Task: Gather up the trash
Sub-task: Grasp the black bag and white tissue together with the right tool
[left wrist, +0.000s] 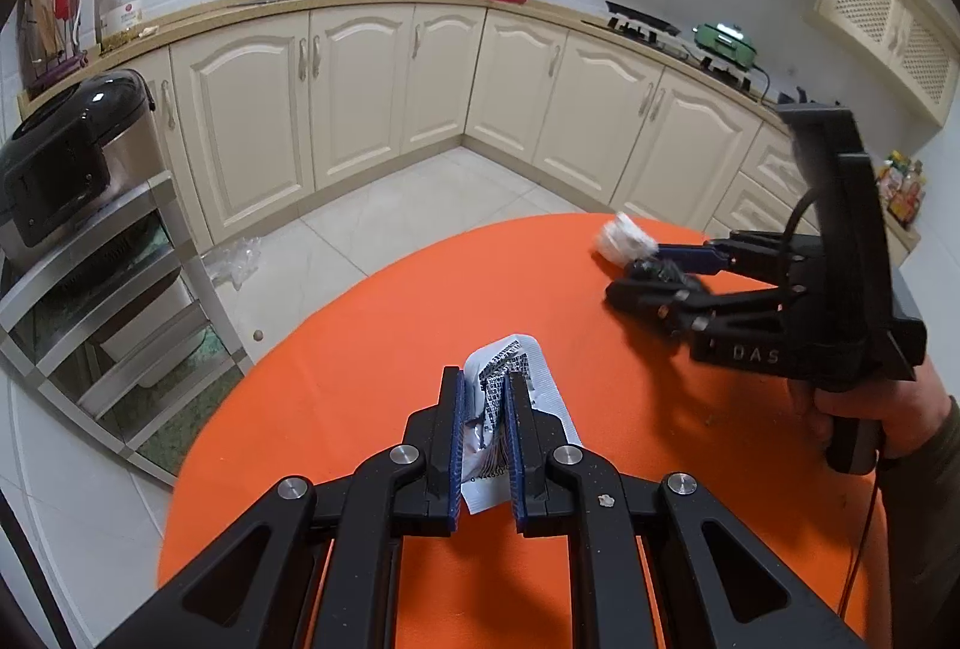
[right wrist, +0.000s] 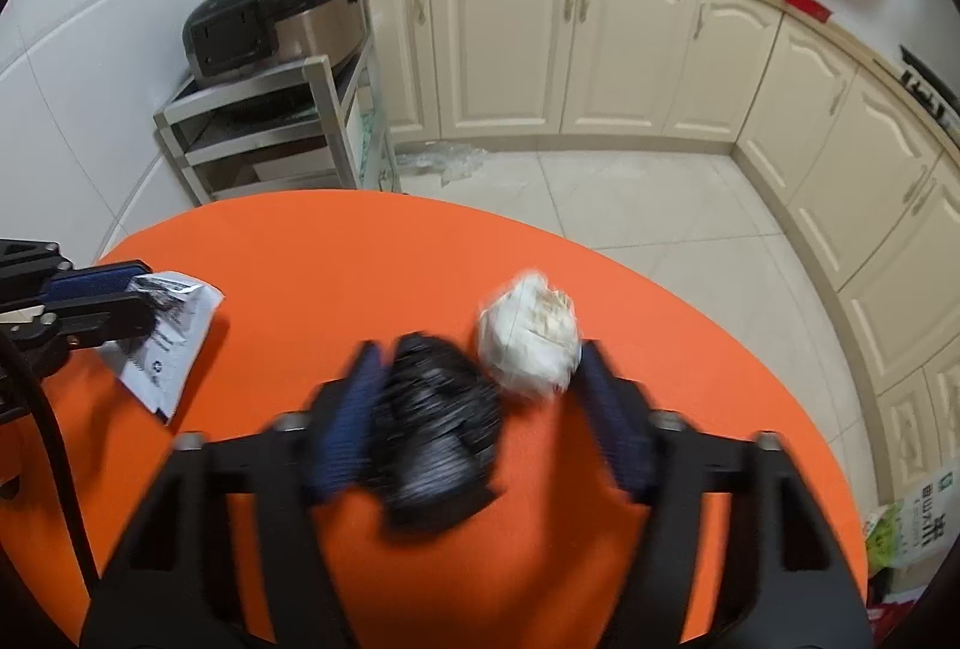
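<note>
My left tongs [left wrist: 486,409] are clenched on a white printed sachet wrapper [left wrist: 516,379]; its long axis runs along the fingers, tip pointing away from me, far end lying on the orange counter [left wrist: 360,379].

My right tongs [right wrist: 480,397] are spread wide, gripping nothing. Two items sit between the pads: a crumpled black bag [right wrist: 438,421] against the left pad, and a white paper wad [right wrist: 531,343] beside it, nearer the right pad and slightly further forward. They appear to touch each other; blur prevents certainty. Both lie on the counter, directly ahead of the right tongs and well apart from the left.

Judgement: right hand is the nearer one. Closing here should squeeze black bag and wad together; the wad, sitting forward near the fingertips, may slip out.

Clear plastic scrap [right wrist: 444,163] lies on the floor by the metal rack [right wrist: 324,108].
</note>
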`<state>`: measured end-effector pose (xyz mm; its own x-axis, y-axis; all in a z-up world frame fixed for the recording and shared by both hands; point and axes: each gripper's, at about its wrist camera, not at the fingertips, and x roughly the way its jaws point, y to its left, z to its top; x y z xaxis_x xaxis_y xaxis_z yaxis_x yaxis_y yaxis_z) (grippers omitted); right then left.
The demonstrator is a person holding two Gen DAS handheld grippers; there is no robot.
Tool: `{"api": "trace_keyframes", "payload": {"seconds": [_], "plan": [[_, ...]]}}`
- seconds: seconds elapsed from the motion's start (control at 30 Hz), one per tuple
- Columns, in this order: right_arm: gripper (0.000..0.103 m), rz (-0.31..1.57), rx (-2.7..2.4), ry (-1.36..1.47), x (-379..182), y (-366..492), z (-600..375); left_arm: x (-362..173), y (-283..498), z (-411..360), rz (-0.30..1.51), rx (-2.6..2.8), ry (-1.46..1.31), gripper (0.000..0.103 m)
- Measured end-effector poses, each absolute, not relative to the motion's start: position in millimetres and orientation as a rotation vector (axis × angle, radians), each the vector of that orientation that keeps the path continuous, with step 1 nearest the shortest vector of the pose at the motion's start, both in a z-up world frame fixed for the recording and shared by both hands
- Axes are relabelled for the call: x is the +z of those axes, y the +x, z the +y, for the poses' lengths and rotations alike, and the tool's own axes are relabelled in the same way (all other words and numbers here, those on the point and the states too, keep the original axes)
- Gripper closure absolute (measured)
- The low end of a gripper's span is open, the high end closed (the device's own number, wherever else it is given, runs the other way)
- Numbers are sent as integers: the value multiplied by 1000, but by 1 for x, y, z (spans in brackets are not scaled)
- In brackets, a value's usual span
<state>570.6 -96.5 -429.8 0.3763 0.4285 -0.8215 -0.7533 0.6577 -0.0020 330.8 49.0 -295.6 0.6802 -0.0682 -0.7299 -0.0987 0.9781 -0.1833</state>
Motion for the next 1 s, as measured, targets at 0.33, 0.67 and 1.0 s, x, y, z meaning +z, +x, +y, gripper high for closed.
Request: {"api": "trace_keyframes", "payload": {"seconds": [0.33, 0.67, 1.0], "plan": [[72, 902, 777, -389, -427, 554, -102, -295, 333, 57, 814, -3, -220, 95], [72, 848, 646, -252, -414, 565, -106, -300, 324, 55, 806, -23, -227, 95], [75, 921, 554, -216, -428, 600, -79, -301, 317, 53, 792, -22, -229, 95]]}}
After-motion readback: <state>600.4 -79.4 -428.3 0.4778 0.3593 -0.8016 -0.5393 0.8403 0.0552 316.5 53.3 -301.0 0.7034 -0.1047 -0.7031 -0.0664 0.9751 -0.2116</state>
